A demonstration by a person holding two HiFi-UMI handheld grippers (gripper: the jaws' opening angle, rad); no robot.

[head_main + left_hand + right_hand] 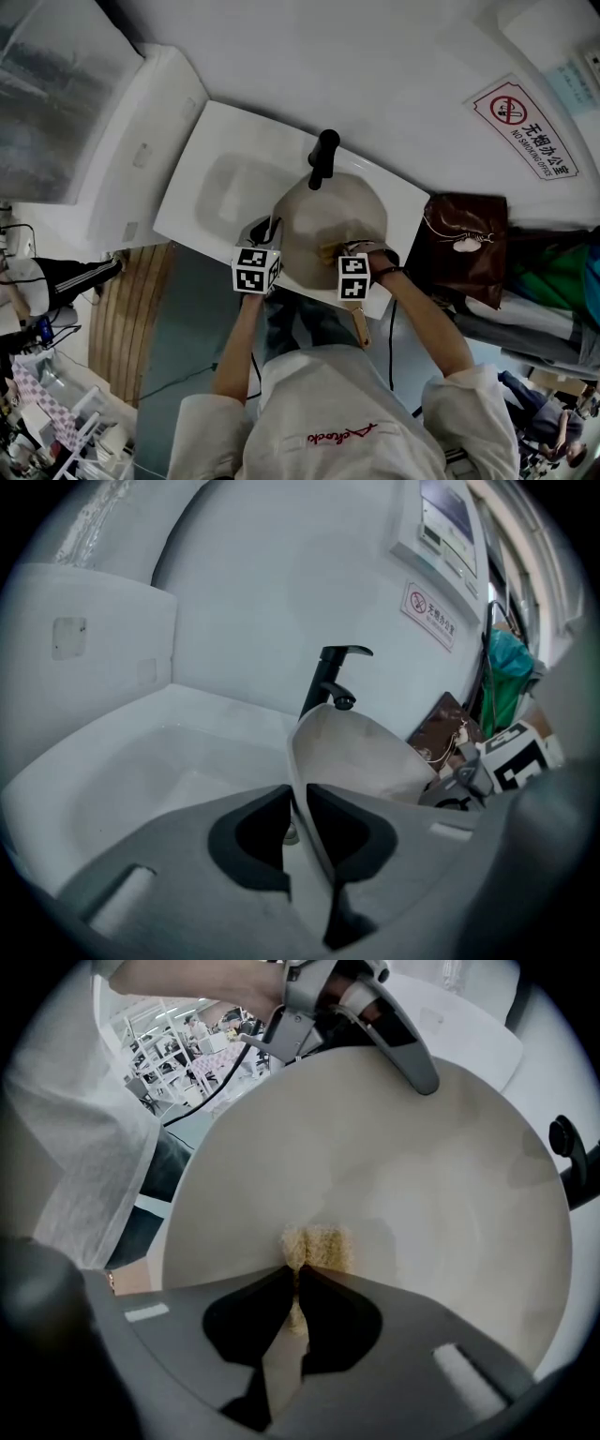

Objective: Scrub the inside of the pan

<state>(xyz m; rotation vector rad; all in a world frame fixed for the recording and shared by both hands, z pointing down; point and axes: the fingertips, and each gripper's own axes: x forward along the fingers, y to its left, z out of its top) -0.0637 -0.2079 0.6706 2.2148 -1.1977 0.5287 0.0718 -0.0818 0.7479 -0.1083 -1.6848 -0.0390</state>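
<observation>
Over the sink [223, 183], my left gripper [298, 822] pinches the near-left rim of the tilted pan [333, 211]. My right gripper [296, 1302] clamps a yellow sponge [317, 1246] against the pan's inside, with bare surface spreading far and right of it.

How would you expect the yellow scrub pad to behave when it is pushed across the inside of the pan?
Probably soft and squashy: the scrub pad creases where the right hand-held gripper pinches it. Its coarse, fuzzy surface looks likely to drag rather than slide on the smooth pan. Only a short tuft sticks out, so it may flex little.
</observation>
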